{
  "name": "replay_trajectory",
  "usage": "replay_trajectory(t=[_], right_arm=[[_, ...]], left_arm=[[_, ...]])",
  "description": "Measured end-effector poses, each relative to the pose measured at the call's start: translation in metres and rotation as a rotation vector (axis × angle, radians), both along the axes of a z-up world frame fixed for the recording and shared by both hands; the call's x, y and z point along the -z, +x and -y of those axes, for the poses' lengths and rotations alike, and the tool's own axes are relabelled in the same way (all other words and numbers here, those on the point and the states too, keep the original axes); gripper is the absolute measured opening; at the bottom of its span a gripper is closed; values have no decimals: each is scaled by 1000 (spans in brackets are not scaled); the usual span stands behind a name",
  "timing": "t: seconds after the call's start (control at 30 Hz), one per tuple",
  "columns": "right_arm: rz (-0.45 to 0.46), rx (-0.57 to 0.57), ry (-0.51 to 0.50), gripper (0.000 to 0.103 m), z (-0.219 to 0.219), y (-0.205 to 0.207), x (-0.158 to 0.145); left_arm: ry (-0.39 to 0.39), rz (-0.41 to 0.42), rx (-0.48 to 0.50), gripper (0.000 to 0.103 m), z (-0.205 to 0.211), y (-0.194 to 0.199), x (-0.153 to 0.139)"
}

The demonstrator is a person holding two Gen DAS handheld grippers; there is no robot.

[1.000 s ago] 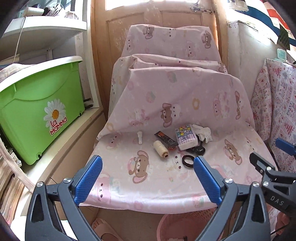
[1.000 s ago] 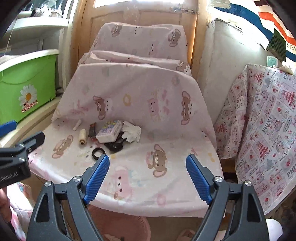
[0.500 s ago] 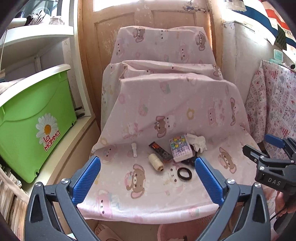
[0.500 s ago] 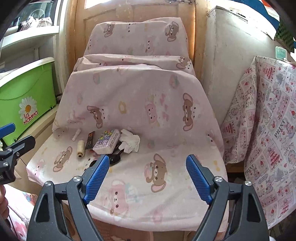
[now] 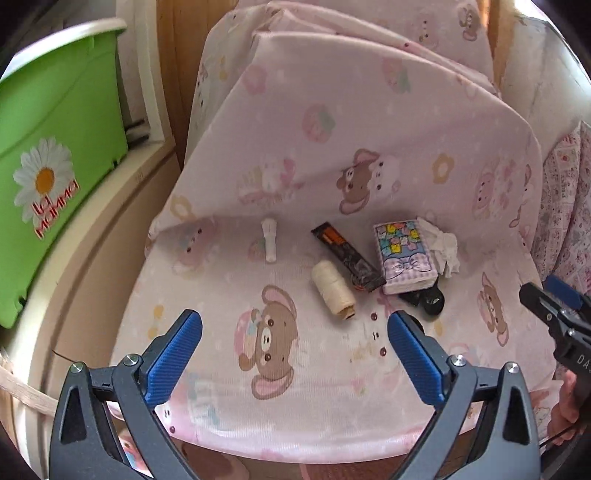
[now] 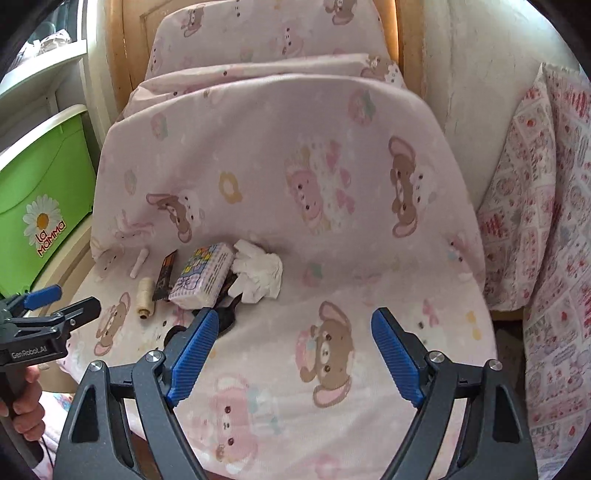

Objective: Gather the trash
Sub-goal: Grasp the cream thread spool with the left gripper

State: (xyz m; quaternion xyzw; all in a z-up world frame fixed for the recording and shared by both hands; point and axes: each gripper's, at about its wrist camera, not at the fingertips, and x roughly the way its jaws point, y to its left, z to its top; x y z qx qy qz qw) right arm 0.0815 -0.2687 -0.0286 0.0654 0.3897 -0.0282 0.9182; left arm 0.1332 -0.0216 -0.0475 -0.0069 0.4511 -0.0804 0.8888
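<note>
On a chair seat covered in pink bear-print cloth point(image 5: 280, 417) lie a crumpled white tissue point(image 6: 258, 271) point(image 5: 445, 249), a flowered tissue pack point(image 5: 404, 254) point(image 6: 205, 275), a dark wrapper point(image 5: 347, 254) point(image 6: 166, 273), a cream thread spool point(image 5: 332, 288) point(image 6: 144, 291), a small white tube point(image 5: 269, 240) point(image 6: 138, 263) and black items point(image 5: 428, 301) under the pack. My left gripper point(image 5: 293, 334) hovers open above the seat's front, short of the spool. My right gripper point(image 6: 293, 334) is open over the seat's middle, with the tissue ahead and to its left.
A green storage box point(image 5: 55, 122) with a daisy label stands on a ledge at the left. A patterned red-and-white cloth point(image 6: 546, 236) hangs over furniture at the right. A wooden door point(image 6: 404, 33) rises behind the chair back. A hand point(image 6: 22, 410) holds the left gripper's handle.
Both grippers have come closer to the chair seat and tilted further down. The objects now appear larger and lie just ahead of the fingers. Both pairs of jaws stay wide apart.
</note>
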Motion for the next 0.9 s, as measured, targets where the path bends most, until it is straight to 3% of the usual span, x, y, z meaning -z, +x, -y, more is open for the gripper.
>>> replay_trajectory(t=[0.1, 0.17, 0.3, 0.37, 0.57, 0.73, 0.9], right_arm=[[-10, -22, 23, 86, -3, 3, 5], [-13, -25, 18, 86, -6, 4, 6], [-18, -22, 35, 86, -9, 9, 7], [-17, -13, 10, 86, -12, 9, 9], [-7, -4, -57, 86, -10, 3, 9], [-8, 7, -93, 86, -6, 3, 11], [-17, 14, -82, 86, -3, 5, 13]], left_arm=[[-74, -63, -28, 96, -12, 10, 10], [-80, -71, -34, 91, -13, 13, 13], [-41, -56, 18, 76, 2, 24, 15], [-16, -50, 58, 63, 16, 31, 20], [94, -17, 94, 50, 50, 39, 38], [76, -53, 73, 46, 53, 46, 47], [68, -69, 54, 22, 48, 48, 50]])
